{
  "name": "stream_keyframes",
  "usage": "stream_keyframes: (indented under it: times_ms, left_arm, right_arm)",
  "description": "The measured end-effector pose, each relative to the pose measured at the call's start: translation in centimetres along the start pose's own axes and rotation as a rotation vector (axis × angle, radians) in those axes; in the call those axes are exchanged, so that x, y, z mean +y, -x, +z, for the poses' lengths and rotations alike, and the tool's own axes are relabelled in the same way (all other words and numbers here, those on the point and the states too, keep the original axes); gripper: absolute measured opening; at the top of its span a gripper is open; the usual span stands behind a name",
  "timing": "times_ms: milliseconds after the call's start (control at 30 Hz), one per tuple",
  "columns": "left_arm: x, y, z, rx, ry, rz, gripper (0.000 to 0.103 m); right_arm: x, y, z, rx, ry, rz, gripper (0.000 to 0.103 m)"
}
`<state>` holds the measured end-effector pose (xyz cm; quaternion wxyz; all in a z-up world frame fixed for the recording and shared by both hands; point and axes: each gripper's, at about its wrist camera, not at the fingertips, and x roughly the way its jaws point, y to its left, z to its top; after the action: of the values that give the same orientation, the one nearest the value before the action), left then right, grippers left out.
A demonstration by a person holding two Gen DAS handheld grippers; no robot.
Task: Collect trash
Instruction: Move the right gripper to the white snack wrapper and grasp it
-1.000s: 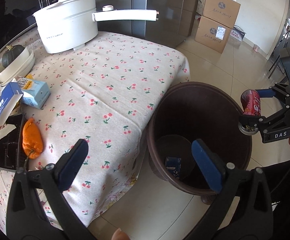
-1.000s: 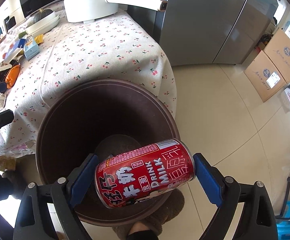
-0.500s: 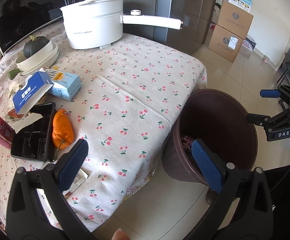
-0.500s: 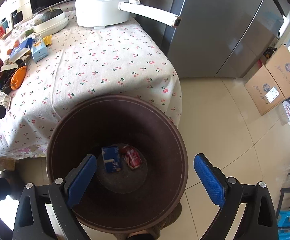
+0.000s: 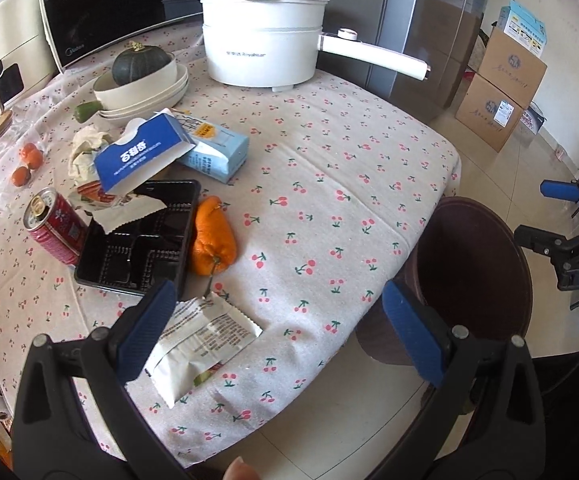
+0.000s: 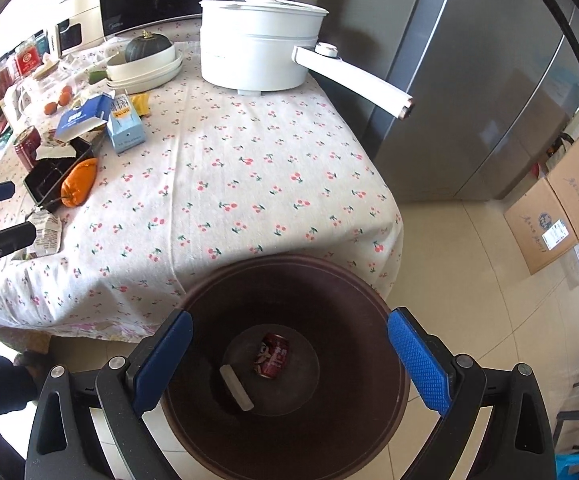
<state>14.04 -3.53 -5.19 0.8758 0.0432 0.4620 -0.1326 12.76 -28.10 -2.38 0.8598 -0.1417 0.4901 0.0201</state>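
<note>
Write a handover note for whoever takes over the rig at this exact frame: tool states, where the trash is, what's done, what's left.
Left tool: open, empty, over the table's near edge above the white wrapper.
Right tool: open, empty, above the brown bin on the floor beside the table.
Done: a red can and a pale carton lie in the bin.
Left on the tablecloth: the wrapper, black tray, orange peel, second red can, dark blue box, light blue carton, crumpled tissue.
</note>
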Motion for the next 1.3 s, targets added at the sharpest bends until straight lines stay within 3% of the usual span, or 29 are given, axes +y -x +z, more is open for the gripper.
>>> stream_keyframes:
  times_ms: [767, 1300]
  left_arm:
    - [11.6, 2.7, -2.4, 0.023, 0.171, 0.096, 0.102]
    - [18.4, 4.2, -5.7, 0.037, 0.261, 0.154, 0.103]
  right_arm:
    - [10.8, -1.3, 6.1, -0.020, 0.084, 0.090, 0.101]
    - [18.7, -3.3, 7.2, -0.004, 0.128, 0.150, 0.101]
